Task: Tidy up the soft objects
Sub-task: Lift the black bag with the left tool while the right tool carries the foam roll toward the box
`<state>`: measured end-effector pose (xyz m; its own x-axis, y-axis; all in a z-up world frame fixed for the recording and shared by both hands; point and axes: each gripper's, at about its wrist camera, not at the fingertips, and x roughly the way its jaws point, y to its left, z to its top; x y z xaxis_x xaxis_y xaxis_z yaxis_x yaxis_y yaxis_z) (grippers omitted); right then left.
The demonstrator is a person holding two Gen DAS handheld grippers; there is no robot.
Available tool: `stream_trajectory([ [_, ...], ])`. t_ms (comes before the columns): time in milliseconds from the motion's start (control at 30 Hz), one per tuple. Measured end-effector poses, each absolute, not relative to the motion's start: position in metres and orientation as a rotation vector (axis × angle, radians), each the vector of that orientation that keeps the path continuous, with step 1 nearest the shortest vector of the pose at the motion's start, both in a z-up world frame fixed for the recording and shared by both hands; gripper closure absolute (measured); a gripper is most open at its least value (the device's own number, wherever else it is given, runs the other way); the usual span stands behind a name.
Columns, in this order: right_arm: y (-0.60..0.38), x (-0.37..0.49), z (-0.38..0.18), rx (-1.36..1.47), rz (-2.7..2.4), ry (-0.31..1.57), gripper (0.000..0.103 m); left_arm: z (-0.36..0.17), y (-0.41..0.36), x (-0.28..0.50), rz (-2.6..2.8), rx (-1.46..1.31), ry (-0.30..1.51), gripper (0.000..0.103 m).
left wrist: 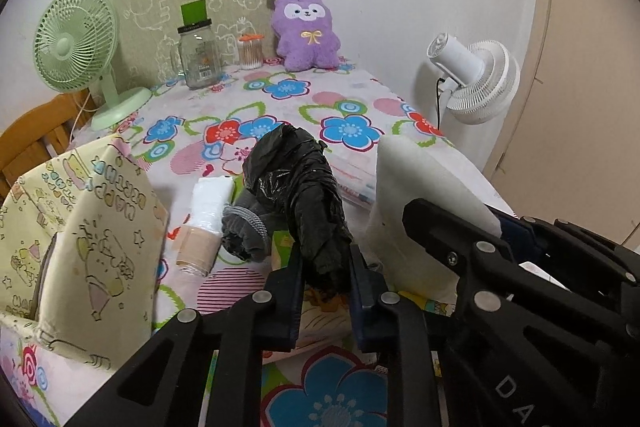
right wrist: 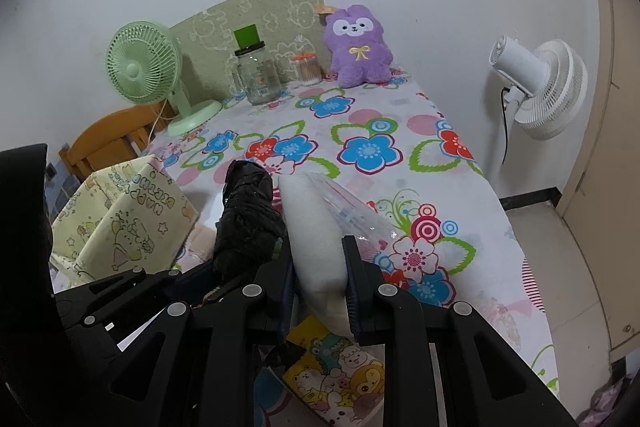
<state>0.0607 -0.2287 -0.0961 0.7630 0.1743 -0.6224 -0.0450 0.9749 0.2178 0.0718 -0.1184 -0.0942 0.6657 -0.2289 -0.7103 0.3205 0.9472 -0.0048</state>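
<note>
The left tongs (left wrist: pixel 326 291) are pinching the near end of a crumpled black plastic bag bundle (left wrist: pixel 298 195), holding it up off the counter covered with a flower-print cloth (left wrist: pixel 352 99) — the bundle is slanting forward and slightly left from the jaws. Just to the right, the right tongs (right wrist: pixel 320 277) are clamping a white foam block in clear plastic wrap (right wrist: pixel 316 239) between their blue-padded fingers (right wrist: pixel 354 279), the block stretching ahead of them and sitting right beside the black bundle. Below and left of the left tongs, a rolled dark grey sock (left wrist: pixel 244 235) is lying on the cloth, touching a white and beige roll in clear film (left wrist: pixel 204 227) further left. Farther left still, a pale yellow cartoon-print fabric box (left wrist: pixel 88 235) is standing with its top open. Under the right tongs a colourful cartoon-animal card (right wrist: pixel 340 379) is lying flat. Far ahead of both tongs, at the wall, a purple plush bunny (left wrist: pixel 306 31) is sitting upright, with a clear glass jar with a black lid (left wrist: pixel 198 55), a small tub of cotton swabs (left wrist: pixel 251 51) and a mint green desk fan (left wrist: pixel 76 43) to its left. A white standing fan (right wrist: pixel 536 83) is standing off the counter's right edge.
</note>
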Motion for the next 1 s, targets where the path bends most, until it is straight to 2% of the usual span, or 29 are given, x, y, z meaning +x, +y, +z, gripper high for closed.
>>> stream_trajectory([
  [1000,-0.201,0.013,-0.023,0.131,0.096,0.561,0.078,-0.023,-0.090,0.021,-0.290,0.112,0.637,0.085],
])
